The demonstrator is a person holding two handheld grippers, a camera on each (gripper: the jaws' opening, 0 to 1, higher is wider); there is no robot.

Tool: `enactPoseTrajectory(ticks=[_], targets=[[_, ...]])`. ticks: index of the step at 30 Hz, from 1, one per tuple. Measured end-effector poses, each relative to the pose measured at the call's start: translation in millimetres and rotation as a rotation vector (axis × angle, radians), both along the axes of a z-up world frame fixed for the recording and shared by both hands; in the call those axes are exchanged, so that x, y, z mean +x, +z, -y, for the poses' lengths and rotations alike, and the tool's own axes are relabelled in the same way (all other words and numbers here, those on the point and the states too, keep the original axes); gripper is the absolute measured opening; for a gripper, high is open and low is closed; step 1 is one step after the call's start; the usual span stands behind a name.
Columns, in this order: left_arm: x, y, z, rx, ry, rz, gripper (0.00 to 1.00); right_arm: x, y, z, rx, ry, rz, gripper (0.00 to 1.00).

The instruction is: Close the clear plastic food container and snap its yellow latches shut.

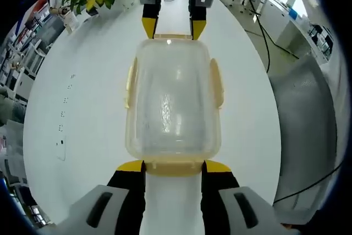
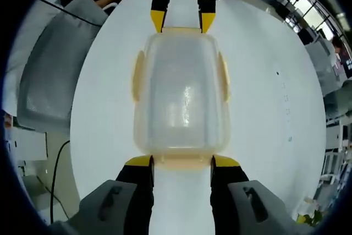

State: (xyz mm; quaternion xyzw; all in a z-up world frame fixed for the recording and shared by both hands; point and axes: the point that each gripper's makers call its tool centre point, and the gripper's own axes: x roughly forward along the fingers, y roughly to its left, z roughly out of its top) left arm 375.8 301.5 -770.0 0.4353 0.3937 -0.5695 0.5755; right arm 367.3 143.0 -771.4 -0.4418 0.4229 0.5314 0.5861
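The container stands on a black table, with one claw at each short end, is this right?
Not quite. The container stands on a white table, as the left gripper view shows. The left claw and the right claw are indeed at its short ends.

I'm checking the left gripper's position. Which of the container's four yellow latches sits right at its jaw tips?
The end latch at the bottom of the left gripper view, spanning the left gripper tips. The opposite end latch meets the right gripper; the side latches touch neither.

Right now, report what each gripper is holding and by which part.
Neither clearly grips anything. The left gripper and right gripper sit open at opposite short ends of the clear container, jaw tips against each end's yellow latch; no clamping shows.
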Motion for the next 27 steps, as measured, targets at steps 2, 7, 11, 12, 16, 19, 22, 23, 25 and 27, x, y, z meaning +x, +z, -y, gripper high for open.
enactPoseTrajectory(ticks=[2,7,11,12,16,19,22,23,25,27], targets=[[0.0,-0.4,7,0.002,0.001,-0.003,0.33,0,-3.8,7,-0.011,-0.001,-0.003,0.36],[0.1,-6.4,13,0.022,-0.005,-0.013,0.33,-2,-11.4,14,-0.012,-0.011,-0.018,0.36],[-2.1,-8.5,9,0.043,-0.003,-0.031,0.33,-3,-11.2,11,0.008,-0.001,-0.023,0.36],[-2.1,-8.4,9,0.044,0.0,-0.032,0.33,-2,-11.3,11,0.003,0.005,-0.018,0.36],[-0.5,-7.8,6,0.055,0.014,-0.031,0.34,-2,-10.3,7,0.003,0.014,-0.014,0.36],[-4.1,-9.4,6,0.057,0.027,-0.05,0.34,-3,-12.8,7,-0.002,0.027,-0.021,0.36],[-5.0,-12.9,7,0.066,0.028,-0.048,0.34,-3,-18.7,8,-0.017,0.035,-0.023,0.36],[-5.3,-13.9,7,0.071,0.032,-0.051,0.34,-3,-17.9,8,-0.016,0.038,-0.024,0.36],[-7.1,-17.1,6,0.081,0.037,-0.059,0.34,-3,-17.0,8,-0.011,0.044,-0.025,0.37],[-7.1,-15.5,7,0.078,0.039,-0.061,0.34,-2,-17.5,9,-0.007,0.039,-0.03,0.37]])
